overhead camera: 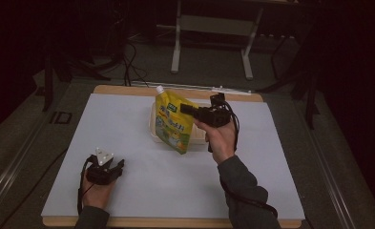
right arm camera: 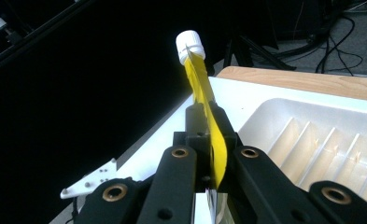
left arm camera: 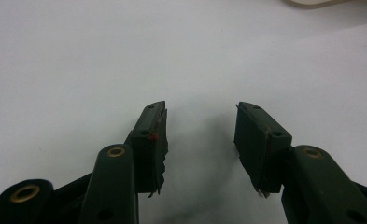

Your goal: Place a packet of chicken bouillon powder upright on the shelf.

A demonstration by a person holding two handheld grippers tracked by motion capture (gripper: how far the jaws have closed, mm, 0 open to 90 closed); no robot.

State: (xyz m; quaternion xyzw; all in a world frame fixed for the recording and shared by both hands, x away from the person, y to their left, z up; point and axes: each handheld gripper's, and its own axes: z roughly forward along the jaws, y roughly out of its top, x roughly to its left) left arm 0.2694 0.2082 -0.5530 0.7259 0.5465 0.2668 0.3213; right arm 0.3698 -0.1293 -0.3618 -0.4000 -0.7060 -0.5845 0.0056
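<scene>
Yellow spouted pouch (overhead camera: 174,122), frame centre, pinched at its top edge in my right gripper (overhead camera: 189,109), lifted above white ribbed tray (overhead camera: 152,125); I judge pickup done, placement pending. My left gripper (overhead camera: 113,168), lower left, jaws parted, empty, on white mat (overhead camera: 142,181)
</scene>
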